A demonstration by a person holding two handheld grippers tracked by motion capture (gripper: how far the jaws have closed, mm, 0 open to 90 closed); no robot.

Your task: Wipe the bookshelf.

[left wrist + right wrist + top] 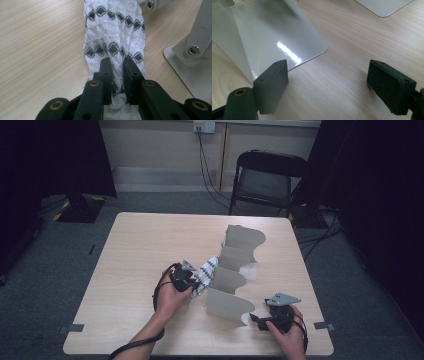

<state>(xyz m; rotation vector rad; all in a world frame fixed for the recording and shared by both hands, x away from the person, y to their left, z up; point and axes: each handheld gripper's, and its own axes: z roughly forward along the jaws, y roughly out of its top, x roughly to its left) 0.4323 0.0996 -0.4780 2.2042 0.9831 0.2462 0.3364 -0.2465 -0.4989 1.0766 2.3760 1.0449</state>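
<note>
- The right gripper (327, 82) is nearest, low over the pale wooden table (130, 270). Its two black jaws stand wide apart and hold nothing. One jaw sits just beside the shiny white foot of the grey rack (231, 306).
- The left gripper (116, 72) has its jaws squeezed on the cloth (115, 37), bunching it.
- The cloth is soft, bumpy and white with rows of black diamonds. It lies on the table just beside the rack's wavy upright panels.
- A black folding chair (265, 180) stands beyond the table.

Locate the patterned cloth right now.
In the high view the patterned cloth lies mid-table, against the left side of the grey divider rack, pinched in the left hand-held gripper.
</note>
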